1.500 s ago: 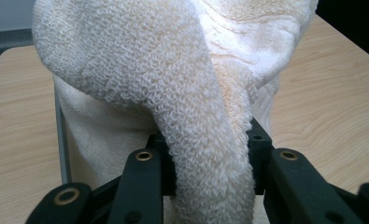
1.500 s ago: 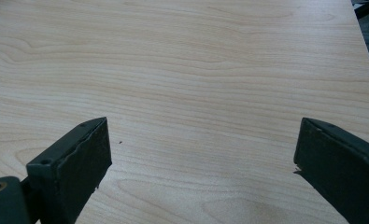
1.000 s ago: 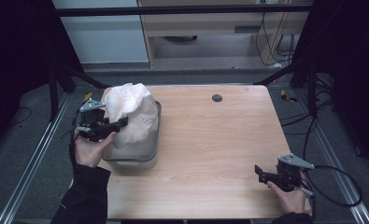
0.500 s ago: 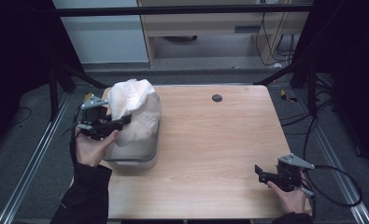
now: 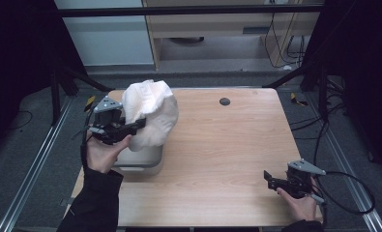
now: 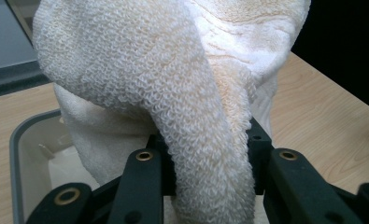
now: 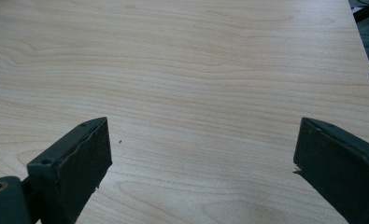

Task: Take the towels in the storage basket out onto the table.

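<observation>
At the bottom right of the high view, the right gripper [image 5: 271, 180] sits low over the wooden table [image 5: 227, 150], held in a hand at the frame's lower edge, with a cable looping off to the right. In the right gripper view its two black jaws stand wide apart with only bare wood grain between them.

Farther up, at the left of the high view, the left gripper [image 5: 130, 126] is held in a hand whose dark sleeve enters from the bottom left. Its jaws pinch a fold of a cream towel [image 5: 150, 116]; in the left gripper view the towel [image 6: 173, 93] hangs bunched between the jaws. The towel is lifted above a grey bin [image 5: 140, 162] standing at the table's left edge, its lower part hanging into the bin [image 6: 21, 154].

Toward the far edge, upper centre, a small dark round spot [image 5: 224, 101] marks the tabletop.
</observation>
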A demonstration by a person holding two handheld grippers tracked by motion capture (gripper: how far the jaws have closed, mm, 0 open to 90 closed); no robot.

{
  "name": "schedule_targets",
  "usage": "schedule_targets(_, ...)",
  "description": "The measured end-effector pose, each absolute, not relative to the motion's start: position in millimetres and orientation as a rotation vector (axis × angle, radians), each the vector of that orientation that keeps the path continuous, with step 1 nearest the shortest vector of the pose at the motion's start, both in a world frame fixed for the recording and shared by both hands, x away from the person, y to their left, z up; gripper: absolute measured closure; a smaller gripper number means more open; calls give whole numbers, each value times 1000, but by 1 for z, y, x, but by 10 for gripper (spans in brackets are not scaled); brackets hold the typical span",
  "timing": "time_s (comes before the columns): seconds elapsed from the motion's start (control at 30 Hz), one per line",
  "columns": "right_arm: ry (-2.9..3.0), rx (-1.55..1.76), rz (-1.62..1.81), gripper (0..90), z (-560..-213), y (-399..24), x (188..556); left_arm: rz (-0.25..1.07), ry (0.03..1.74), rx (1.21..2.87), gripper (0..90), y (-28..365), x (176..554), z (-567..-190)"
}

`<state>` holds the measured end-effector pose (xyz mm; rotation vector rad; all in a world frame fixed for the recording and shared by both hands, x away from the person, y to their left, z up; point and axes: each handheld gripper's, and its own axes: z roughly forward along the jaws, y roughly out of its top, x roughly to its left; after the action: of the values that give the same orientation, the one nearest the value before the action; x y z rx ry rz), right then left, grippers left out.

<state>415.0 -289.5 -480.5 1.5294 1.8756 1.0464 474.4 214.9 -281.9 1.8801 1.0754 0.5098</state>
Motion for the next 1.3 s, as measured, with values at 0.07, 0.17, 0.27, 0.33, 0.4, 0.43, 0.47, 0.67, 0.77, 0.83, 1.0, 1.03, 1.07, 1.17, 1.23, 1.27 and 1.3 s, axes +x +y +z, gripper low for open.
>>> schedule_targets(0.07, 1876, 1529, 1048, 43, -480, -290, 415, 509, 1065, 1883, 667, 211, 474, -280)
schedule_targets(0.17, 1876, 1530, 1047, 43, -480, -289, 415, 509, 1048, 1888, 667, 204, 473, -277)
schedule_targets(0.27, 1875, 1523, 1045, 43, -481, -290, 415, 503, 1033, 1895, 667, 198, 474, -276)
schedule_targets(0.33, 1875, 1526, 1048, 43, -480, -290, 415, 499, 1028, 1898, 667, 194, 474, -276)
schedule_targets(0.4, 1875, 1529, 1051, 43, -480, -290, 415, 496, 1020, 1904, 667, 190, 475, -276)
schedule_targets(0.43, 1875, 1528, 1051, 43, -480, -290, 415, 495, 1016, 1906, 667, 188, 475, -275)
schedule_targets(0.47, 1876, 1527, 1052, 43, -480, -290, 415, 493, 1011, 1907, 667, 186, 475, -275)
schedule_targets(0.67, 1876, 1529, 1054, 44, -481, -289, 415, 477, 988, 1918, 667, 174, 475, -276)
schedule_targets(0.77, 1875, 1528, 1052, 44, -480, -290, 415, 470, 979, 1922, 667, 170, 476, -277)
schedule_targets(0.83, 1877, 1527, 1049, 44, -481, -290, 415, 463, 971, 1925, 666, 165, 476, -278)
schedule_targets(1.0, 1875, 1522, 1047, 44, -481, -290, 415, 455, 954, 1931, 666, 157, 477, -279)
schedule_targets(1.03, 1876, 1522, 1047, 44, -481, -290, 415, 449, 945, 1939, 666, 153, 478, -280)
schedule_targets(1.07, 1876, 1522, 1047, 44, -481, -290, 415, 449, 945, 1939, 666, 153, 478, -280)
schedule_targets(1.17, 1877, 1517, 1047, 44, -481, -290, 415, 440, 936, 1943, 667, 146, 479, -282)
schedule_targets(1.23, 1877, 1524, 1052, 45, -480, -290, 415, 433, 930, 1944, 667, 140, 480, -283)
schedule_targets(1.27, 1877, 1524, 1052, 45, -480, -290, 415, 429, 924, 1947, 667, 138, 480, -284)
schedule_targets(1.3, 1877, 1523, 1053, 46, -480, -290, 415, 424, 919, 1947, 666, 135, 481, -285)
